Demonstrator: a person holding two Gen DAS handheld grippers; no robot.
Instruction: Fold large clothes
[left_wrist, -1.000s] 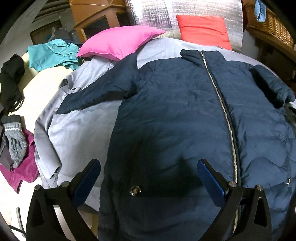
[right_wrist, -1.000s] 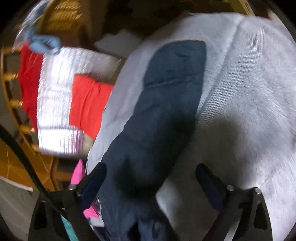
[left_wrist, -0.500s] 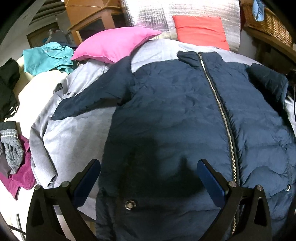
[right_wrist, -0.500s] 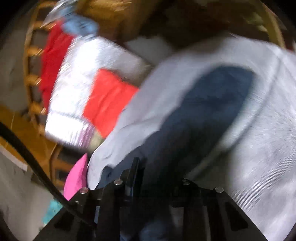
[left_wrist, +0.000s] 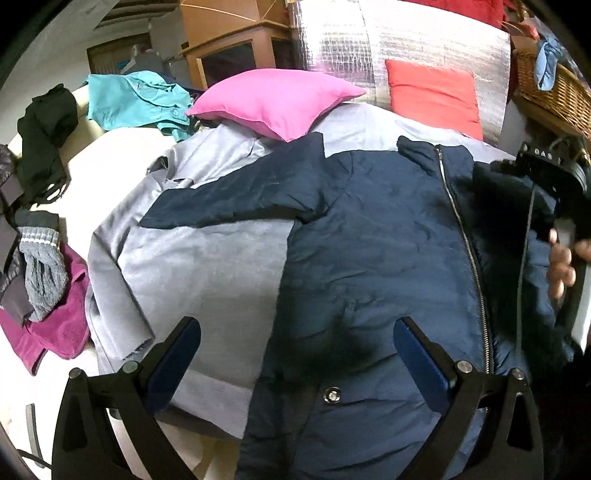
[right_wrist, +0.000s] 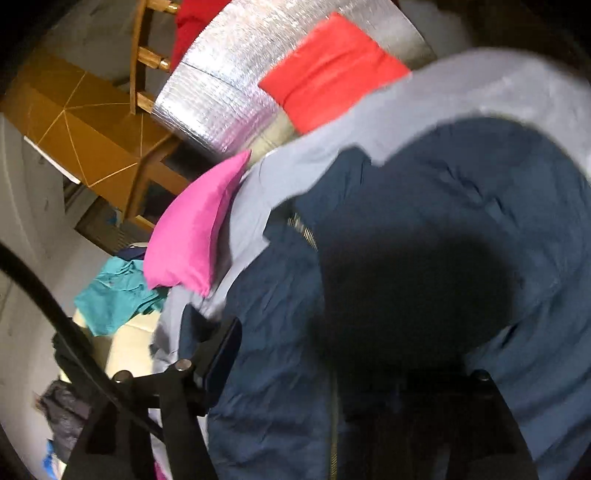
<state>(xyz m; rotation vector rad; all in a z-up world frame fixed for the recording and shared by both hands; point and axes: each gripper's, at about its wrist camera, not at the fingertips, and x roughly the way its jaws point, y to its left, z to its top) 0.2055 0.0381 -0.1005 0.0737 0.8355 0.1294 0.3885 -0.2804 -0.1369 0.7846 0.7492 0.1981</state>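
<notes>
Left to right from my left gripper (left_wrist: 295, 354): fingers spread wide, nothing between them, hovering over the near hem. Off its left finger lies a grey coat (left_wrist: 192, 273), spread flat as underlay. Directly ahead and under the gap lies the navy quilted jacket (left_wrist: 369, 258), face up, zipper (left_wrist: 465, 251) closed and running away from me just right of the right finger. Its far-left sleeve (left_wrist: 236, 199) lies stretched out across the grey coat.

Further right, my right gripper (right_wrist: 332, 369) is on the other sleeve (right_wrist: 424, 288). In the right wrist view dark fabric bunches between the fingers and the sleeve rises over the chest; I judge it pinched on the sleeve, though the right finger is hidden.

Step in hand, I judge: first sleeve fold, right side inward. Next move calls for laying that sleeve flat beside the zipper, releasing, then sending the left gripper forward-left to the outstretched sleeve.
</notes>
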